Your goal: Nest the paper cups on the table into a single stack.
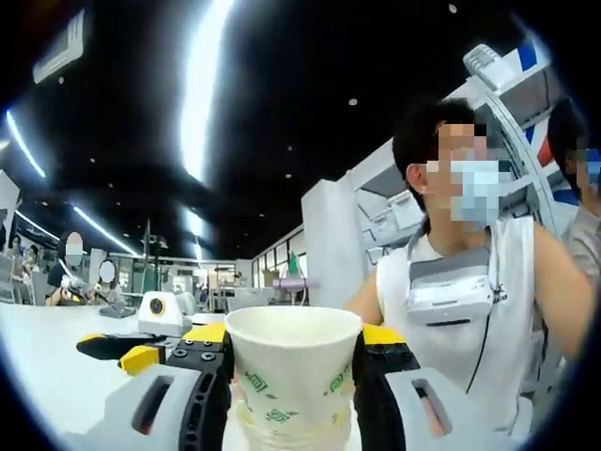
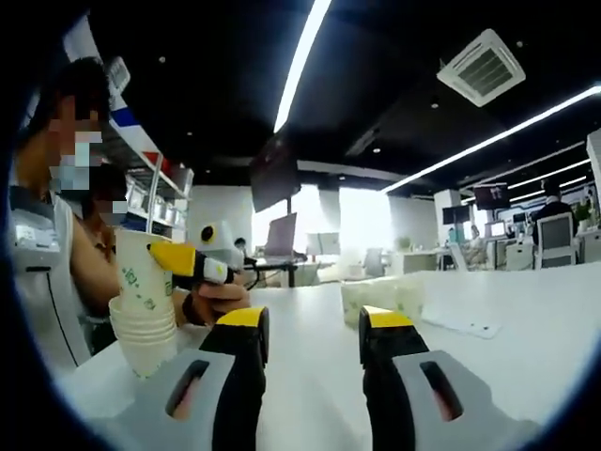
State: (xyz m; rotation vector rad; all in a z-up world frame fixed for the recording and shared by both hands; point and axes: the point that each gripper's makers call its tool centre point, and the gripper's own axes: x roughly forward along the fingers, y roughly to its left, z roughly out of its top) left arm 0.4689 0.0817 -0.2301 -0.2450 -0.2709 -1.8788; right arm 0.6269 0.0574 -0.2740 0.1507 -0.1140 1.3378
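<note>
A white paper cup with green prints (image 1: 293, 376) stands upright between the two black, yellow-tipped jaws of my left gripper (image 1: 293, 346), which is shut on it. Rims of other cups nested under it show at the bottom. In the right gripper view this same stack of cups (image 2: 141, 305) is at the left, just above the white table, held by the left gripper (image 2: 188, 263) with a hand behind it. My right gripper (image 2: 315, 324) is open over the table with nothing between its jaws. It also appears low on the left as the right gripper (image 1: 122, 352).
A person in a white sleeveless vest (image 1: 460, 301) stands close behind the stack. The white table (image 2: 310, 376) stretches ahead, with a pale crumpled bag (image 2: 380, 296) and a small paper slip (image 2: 470, 329) on it. Desks and monitors lie beyond.
</note>
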